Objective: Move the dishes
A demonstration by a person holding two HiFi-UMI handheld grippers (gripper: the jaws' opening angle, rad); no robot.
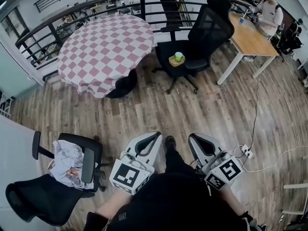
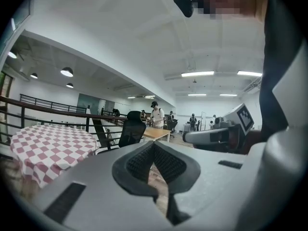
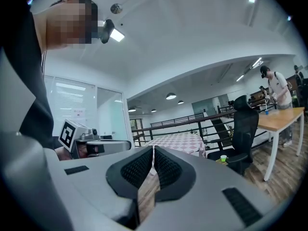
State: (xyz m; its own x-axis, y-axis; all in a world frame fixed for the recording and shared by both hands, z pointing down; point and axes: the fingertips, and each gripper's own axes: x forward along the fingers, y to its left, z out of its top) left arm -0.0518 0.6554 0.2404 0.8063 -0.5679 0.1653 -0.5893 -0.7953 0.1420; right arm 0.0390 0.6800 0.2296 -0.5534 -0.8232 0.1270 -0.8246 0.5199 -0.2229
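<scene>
Left hand-held gripper (image 2: 154,146) is shut, pads together and nothing between them; right hand-held gripper (image 3: 153,150) is the same, jaws all but touching and empty; in the head view I see both low and close to the body, pointing out over the wooden floor.

The dishes, as I read them, are a green cup (image 1: 178,56) on a small tray (image 1: 172,62); the tray rests on the seat of a black chair (image 1: 163,54); the chair stands just right of the round bench (image 1: 103,52) with the checked cloth, which is bare.

What the next move turns on: the dishes lie straight ahead of both grippers and well apart from them, with open floor between; in the head view the cup sits roughly on the line between the two grippers, a shade toward the right one; the right gripper view shows it off to the right of its jaws, while the left gripper view shows only the chair back, so I'd judge the right hand the more natural one to reach first.

The tray is too small from here for me to call a long axis; I'd settle that on getting closer; jaws must open before any grasp.
</scene>
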